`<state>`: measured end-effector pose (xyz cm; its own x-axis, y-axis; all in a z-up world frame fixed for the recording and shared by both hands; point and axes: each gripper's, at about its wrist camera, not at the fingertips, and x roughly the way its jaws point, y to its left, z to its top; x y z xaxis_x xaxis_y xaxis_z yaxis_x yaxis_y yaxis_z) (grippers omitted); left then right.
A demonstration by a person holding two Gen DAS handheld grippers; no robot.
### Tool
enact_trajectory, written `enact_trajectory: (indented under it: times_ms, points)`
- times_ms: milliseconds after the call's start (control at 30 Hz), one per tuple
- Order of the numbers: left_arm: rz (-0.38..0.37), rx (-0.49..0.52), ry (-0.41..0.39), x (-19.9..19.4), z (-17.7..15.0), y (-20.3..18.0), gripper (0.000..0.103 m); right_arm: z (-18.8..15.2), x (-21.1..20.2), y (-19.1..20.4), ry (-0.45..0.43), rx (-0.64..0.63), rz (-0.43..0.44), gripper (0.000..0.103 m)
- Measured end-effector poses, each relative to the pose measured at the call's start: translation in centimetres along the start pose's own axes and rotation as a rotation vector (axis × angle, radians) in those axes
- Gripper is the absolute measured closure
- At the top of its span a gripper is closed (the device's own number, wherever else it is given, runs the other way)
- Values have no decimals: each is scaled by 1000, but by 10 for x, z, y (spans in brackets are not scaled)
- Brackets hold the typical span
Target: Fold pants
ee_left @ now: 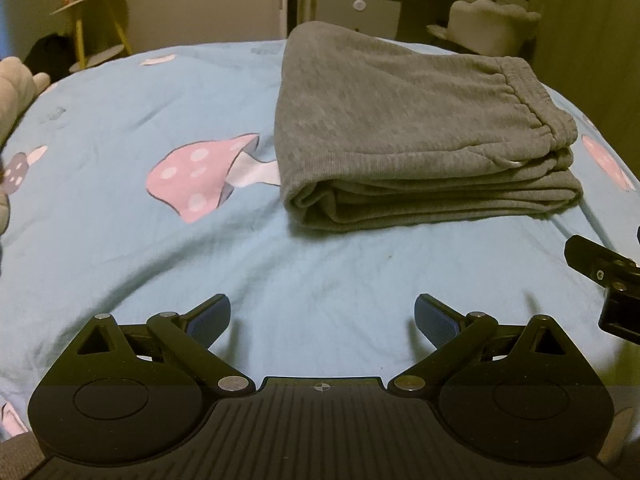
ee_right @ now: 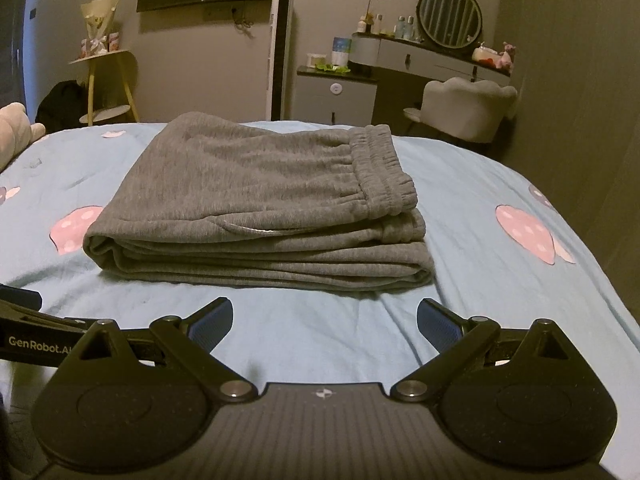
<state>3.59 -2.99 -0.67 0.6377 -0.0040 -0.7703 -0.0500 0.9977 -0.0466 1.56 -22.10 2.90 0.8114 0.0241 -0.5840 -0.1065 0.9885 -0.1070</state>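
Note:
Grey sweatpants (ee_left: pixel 404 128) lie folded in a thick stack on the light blue bedsheet (ee_left: pixel 160 248), elastic waistband on top at the right. In the right wrist view the pants (ee_right: pixel 256 204) sit straight ahead. My left gripper (ee_left: pixel 322 316) is open and empty, held back from the stack's near edge and to its left. My right gripper (ee_right: pixel 325 320) is open and empty, just short of the stack's near edge. Part of the right gripper shows at the left wrist view's right edge (ee_left: pixel 608 276).
The sheet has pink mushroom prints (ee_left: pixel 200 176). A plush toy (ee_right: pixel 16 128) lies at the bed's left edge. Beyond the bed stand a yellow side table (ee_right: pixel 108 80), a small cabinet (ee_right: pixel 336 92), a vanity desk with round mirror (ee_right: pixel 448 16) and a chair (ee_right: pixel 468 108).

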Motion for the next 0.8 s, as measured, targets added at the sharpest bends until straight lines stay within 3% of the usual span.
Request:
enact_trajectory:
  times_ms: [800]
  points:
    - [2, 7, -5, -3, -1, -3, 2, -1, -4, -3, -5, 33, 9, 4]
